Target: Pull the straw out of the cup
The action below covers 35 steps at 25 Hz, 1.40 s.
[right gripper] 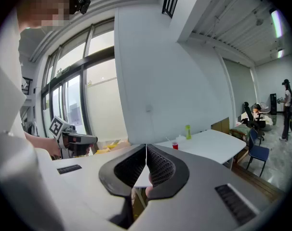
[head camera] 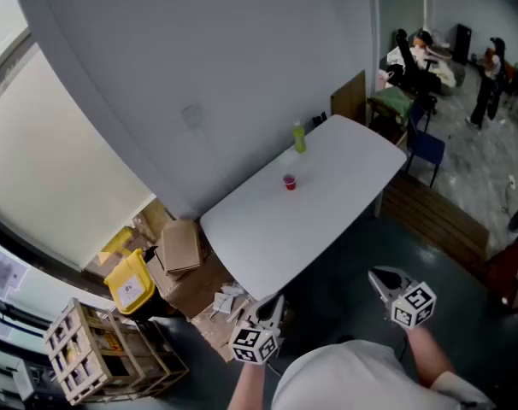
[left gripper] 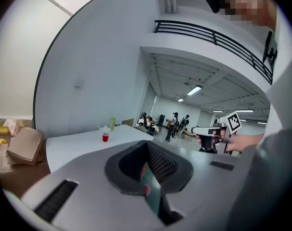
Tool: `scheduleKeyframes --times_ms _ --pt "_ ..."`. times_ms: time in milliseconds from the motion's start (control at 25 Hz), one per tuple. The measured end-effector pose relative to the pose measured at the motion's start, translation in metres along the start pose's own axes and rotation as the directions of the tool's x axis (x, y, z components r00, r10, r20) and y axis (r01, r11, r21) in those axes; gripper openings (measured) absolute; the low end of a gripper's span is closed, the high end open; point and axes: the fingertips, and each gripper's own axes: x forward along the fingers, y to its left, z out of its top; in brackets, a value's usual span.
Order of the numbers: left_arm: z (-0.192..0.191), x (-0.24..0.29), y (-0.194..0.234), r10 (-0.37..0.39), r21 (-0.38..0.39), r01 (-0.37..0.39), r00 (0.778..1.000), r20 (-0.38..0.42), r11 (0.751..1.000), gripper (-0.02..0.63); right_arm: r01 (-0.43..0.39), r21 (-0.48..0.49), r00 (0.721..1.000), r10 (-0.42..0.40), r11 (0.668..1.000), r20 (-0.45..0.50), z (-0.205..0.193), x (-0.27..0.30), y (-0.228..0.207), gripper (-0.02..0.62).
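Note:
A small red cup (head camera: pixel 289 182) stands near the middle of the white table (head camera: pixel 344 203), far ahead of both grippers. In the right gripper view the red cup (right gripper: pixel 175 146) shows a thin straw (right gripper: pixel 169 140) leaning out to the left. The left gripper view shows the same cup (left gripper: pixel 105 137) small and distant. My left gripper (head camera: pixel 274 304) and right gripper (head camera: pixel 380 277) hover off the table's near end, both shut and empty. Their jaws meet in the left gripper view (left gripper: pixel 147 147) and the right gripper view (right gripper: pixel 146 150).
A green bottle (head camera: pixel 299 137) stands behind the cup by the wall. Cardboard boxes (head camera: pixel 180 246), a yellow bin (head camera: pixel 131 284) and a wooden crate (head camera: pixel 92 348) crowd the floor at the left. A blue chair (head camera: pixel 426 150) and people are at the far right.

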Motion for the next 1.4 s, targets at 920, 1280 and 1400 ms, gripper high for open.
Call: scheduleKeyframes --times_ms 920,1280,1400 --pt "-0.006 0.01 -0.015 -0.008 -0.011 0.008 1.0 -0.005 1.0 0.001 -0.022 0.018 1.0 0.022 1.0 -0.019 0.005 -0.006 -0.001 0.038" --pt "-0.006 0.03 -0.036 -0.003 -0.007 0.002 1.0 -0.006 1.0 0.0 -0.028 0.018 1.0 0.028 0.999 -0.012 0.009 -0.027 -0.023 0.04" --pt "-0.006 0.036 -0.044 0.01 -0.007 -0.01 1.0 0.001 1.0 0.0 -0.036 0.014 0.999 0.036 0.999 -0.015 0.008 -0.036 -0.034 0.04"
